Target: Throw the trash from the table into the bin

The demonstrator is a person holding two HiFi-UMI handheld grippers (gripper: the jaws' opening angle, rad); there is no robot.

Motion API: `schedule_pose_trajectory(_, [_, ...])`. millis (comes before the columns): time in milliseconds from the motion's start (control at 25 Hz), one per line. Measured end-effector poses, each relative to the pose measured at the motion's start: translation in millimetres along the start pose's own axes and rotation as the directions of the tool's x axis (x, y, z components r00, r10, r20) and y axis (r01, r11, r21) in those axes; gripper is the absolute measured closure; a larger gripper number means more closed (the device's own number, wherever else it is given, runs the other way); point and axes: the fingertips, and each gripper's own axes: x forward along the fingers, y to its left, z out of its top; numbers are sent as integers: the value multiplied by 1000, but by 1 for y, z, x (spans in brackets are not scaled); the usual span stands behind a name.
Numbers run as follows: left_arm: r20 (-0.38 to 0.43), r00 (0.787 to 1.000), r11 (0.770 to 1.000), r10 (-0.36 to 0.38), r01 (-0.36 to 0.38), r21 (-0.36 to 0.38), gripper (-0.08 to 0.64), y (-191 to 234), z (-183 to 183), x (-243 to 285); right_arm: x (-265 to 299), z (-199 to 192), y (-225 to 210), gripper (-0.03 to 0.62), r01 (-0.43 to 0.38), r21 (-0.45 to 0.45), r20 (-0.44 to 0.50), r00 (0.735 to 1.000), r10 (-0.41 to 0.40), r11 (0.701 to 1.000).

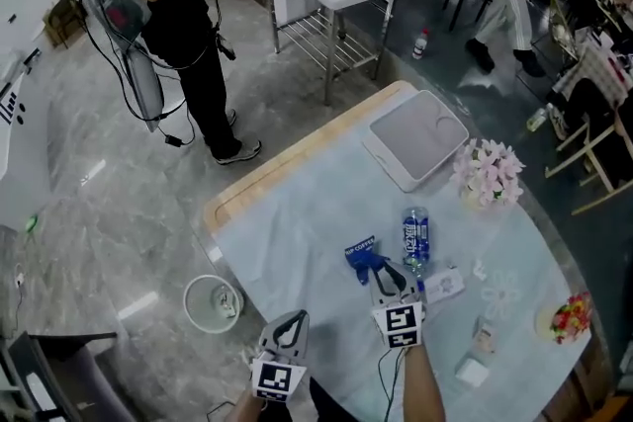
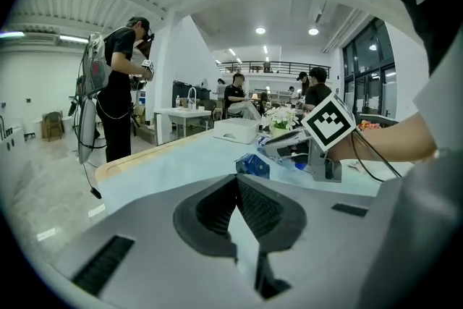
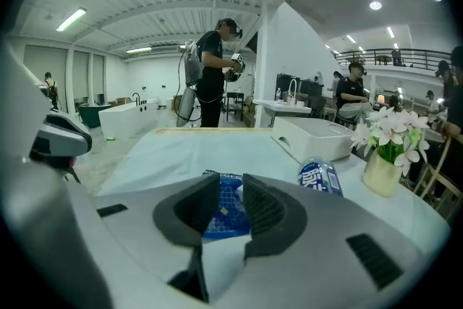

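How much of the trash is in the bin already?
The bin seems to hold a bit already. The right gripper, jaws apart, is at the blue packet, not gripping it. The bottle and a white wrapper are left on the table.

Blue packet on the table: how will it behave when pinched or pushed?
The blue packet looks thin and creased, so it is probably floppy and light. Resting loose on the smooth tablecloth, it may skid if nudged rather than gripped.
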Motion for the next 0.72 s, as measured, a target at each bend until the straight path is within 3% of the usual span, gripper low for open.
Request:
schedule_pose_trajectory(160, [-19,1000,1000,20,-20,-15,552,5,-5,4,17,-10,1,451,-39,-2,-39,999,38,999])
schedule_pose_trajectory(520, [-39,997,997,61,-62,-43,552,15,-12,10,37,-20,4,446,-94,13,-80,992,95,995])
schedule_pose_trajectory(720, [-36,997,997,69,-71,-43,552,17,-10,12,38,-21,8,520,-109,9,-85,990,109,994])
